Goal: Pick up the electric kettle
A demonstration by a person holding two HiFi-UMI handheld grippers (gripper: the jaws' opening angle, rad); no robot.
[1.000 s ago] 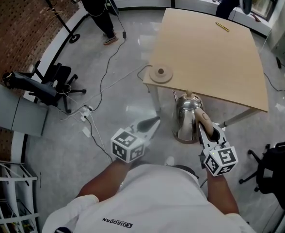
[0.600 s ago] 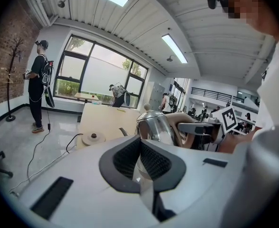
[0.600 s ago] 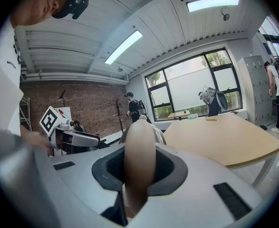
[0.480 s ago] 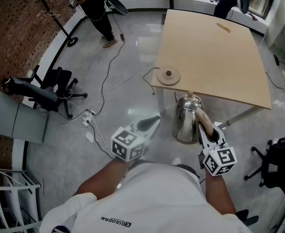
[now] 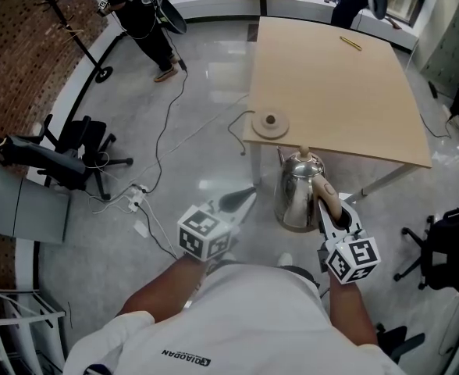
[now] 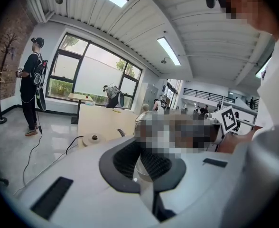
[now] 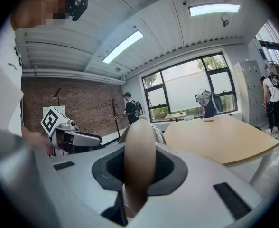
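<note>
A steel electric kettle (image 5: 296,198) with a pale wooden handle (image 5: 329,196) hangs in the air in front of the table's near edge. My right gripper (image 5: 332,210) is shut on that handle; in the right gripper view the handle (image 7: 139,156) fills the gap between the black pads and hides most of the kettle body (image 7: 159,136). My left gripper (image 5: 243,199) floats to the kettle's left, apart from it. In the left gripper view its jaws (image 6: 143,167) stand slightly apart with nothing between them. The kettle's round base (image 5: 270,123) sits on the table corner.
The wooden table (image 5: 339,69) stretches ahead, with a pencil (image 5: 350,43) at its far side. A cable (image 5: 167,131) runs from the base across the grey floor to a power strip (image 5: 136,201). Office chairs (image 5: 58,151) stand left and right (image 5: 448,244). A person (image 5: 140,14) stands far left.
The kettle and both grippers have drifted together a little relative to the table and floor. The right gripper's hold on the handle is the same, and the left gripper is unchanged.
</note>
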